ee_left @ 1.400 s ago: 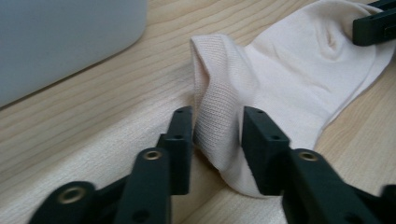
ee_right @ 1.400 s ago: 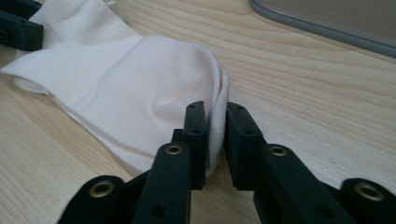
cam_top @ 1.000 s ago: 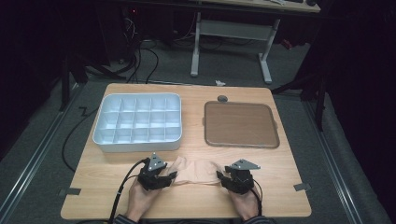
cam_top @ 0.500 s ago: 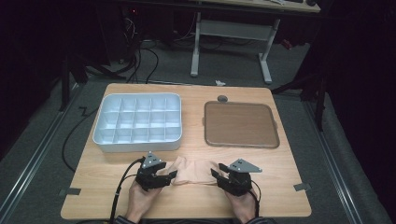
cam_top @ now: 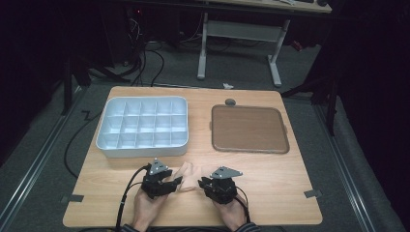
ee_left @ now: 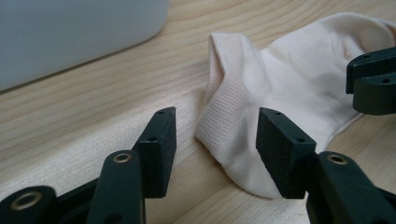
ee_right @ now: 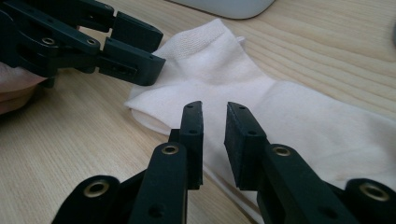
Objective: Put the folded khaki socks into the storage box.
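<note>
A cream sock (cam_top: 189, 174) lies bunched on the wooden table near its front edge, between my two grippers. My left gripper (cam_top: 175, 181) points right at its ribbed cuff. In the left gripper view the jaws (ee_left: 215, 140) have just been closing and stand apart around the folded cuff of the sock (ee_left: 299, 79), the right pad at the cloth. My right gripper (cam_top: 202, 182) points left at the sock. Its jaws (ee_right: 215, 126) have just been closing to a narrow gap over the sock (ee_right: 243, 79), with no fold visibly pinched. The left gripper (ee_right: 140, 46) sits at the far side of the cuff.
A white compartment tray (cam_top: 140, 152) stands just behind the left gripper. A brown square tray (cam_top: 249, 128) lies at the back right, a small grey round piece (cam_top: 230, 102) behind it. Tape marks (cam_top: 312, 194) sit near the front corners. Cables trail off the front edge.
The right gripper has slid left toward the left one, and its jaws have narrowed. The sock, stretched out between the grippers before, has bunched into a shorter heap. The left hand has stayed put.
</note>
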Available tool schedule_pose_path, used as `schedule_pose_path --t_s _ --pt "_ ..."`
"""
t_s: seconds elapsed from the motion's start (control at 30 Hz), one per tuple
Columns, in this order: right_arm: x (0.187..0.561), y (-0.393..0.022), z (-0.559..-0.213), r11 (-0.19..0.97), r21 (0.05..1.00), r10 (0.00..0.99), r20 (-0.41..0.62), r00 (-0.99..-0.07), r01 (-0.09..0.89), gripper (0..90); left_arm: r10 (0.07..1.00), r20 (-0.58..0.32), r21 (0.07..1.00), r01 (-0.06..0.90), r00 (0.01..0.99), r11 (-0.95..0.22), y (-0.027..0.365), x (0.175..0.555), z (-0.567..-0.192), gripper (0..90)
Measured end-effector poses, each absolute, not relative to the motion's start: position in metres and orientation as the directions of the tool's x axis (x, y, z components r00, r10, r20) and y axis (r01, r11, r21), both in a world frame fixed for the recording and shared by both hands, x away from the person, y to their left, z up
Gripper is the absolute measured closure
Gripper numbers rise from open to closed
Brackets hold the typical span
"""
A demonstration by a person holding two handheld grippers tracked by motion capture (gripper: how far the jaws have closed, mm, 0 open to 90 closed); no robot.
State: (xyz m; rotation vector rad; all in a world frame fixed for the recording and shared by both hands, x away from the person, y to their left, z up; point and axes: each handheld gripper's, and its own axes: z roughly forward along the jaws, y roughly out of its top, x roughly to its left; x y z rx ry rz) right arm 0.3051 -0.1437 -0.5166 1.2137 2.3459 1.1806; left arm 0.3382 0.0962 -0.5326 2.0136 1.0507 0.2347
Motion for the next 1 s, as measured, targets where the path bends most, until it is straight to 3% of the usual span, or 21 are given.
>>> schedule_pose_path --t_s 0.2,0.6,1.0 --pt "0.308 -0.136 -0.522 0.342 0.745 0.774 0.122 -0.621 0.573 78.7 0.753 -0.176 0.745 0.585 0.635 -0.319 0.095 0.337 -0.532 54.0" --pt "0.31 -0.13 -0.529 0.363 0.729 0.78 0.102 -0.617 0.58 77.0 0.725 -0.183 0.738 0.58 0.664 -0.345 0.092 0.338 -0.532 77.9" --pt "0.307 -0.127 -0.53 0.391 0.733 0.775 0.065 -0.628 0.557 74.9 0.701 -0.242 0.725 0.605 0.671 -0.33 0.096 0.341 -0.531 83.5"
